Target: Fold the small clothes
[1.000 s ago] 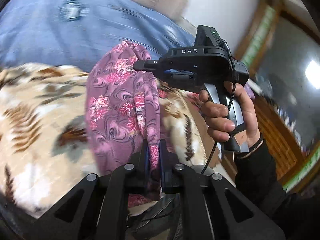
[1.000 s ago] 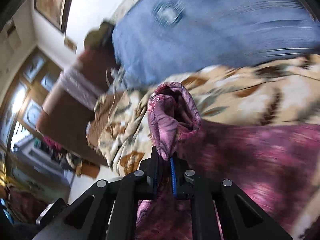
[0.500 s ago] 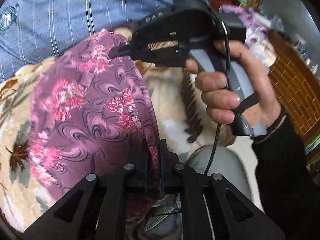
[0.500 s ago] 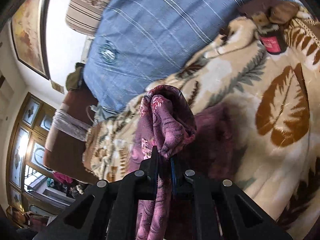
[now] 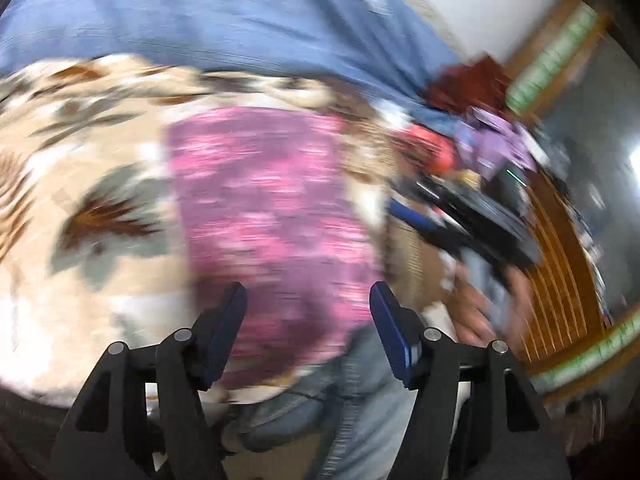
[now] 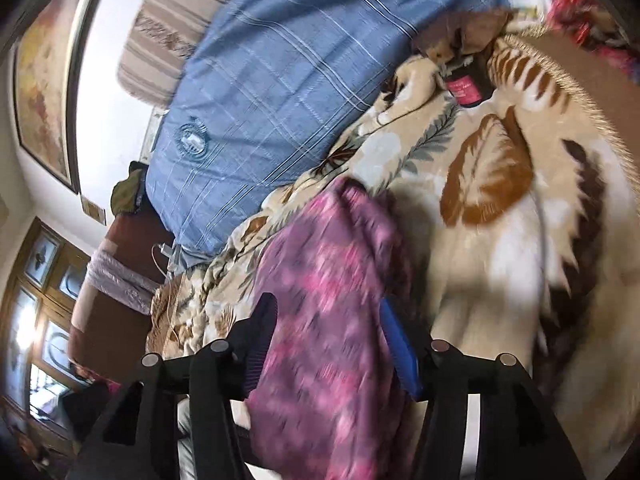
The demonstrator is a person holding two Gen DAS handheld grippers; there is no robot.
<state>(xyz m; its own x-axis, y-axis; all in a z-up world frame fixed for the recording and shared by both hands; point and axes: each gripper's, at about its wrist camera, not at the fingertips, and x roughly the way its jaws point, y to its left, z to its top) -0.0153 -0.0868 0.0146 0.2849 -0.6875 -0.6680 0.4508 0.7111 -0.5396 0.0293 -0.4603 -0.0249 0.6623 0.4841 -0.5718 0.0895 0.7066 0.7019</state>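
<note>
Worked over a cream plush blanket with a brown leaf print [image 5: 80, 200], backed by a blue striped cotton cover [image 5: 200, 12]. Found the purple-pink floral knit garment [image 5: 272, 208] lying on that blanket as a rough rectangle, near the front edge of the bed. Held the left gripper [image 5: 308, 300] spread wide at its near hem, gripping nothing; held the right gripper [image 6: 328, 312] equally wide, with cloth showing between the fingers but unpinched. Judged the fold laid down; best to press the crease flat and square the edges before taking fresh corners, lifting the pads clear without snagging loose fabric. Gave, from the left wrist, the whole outline, though heavily blurred; gave, from the right wrist, a sharper look at a raised ridge along the far edge, unseen from the left.
</note>
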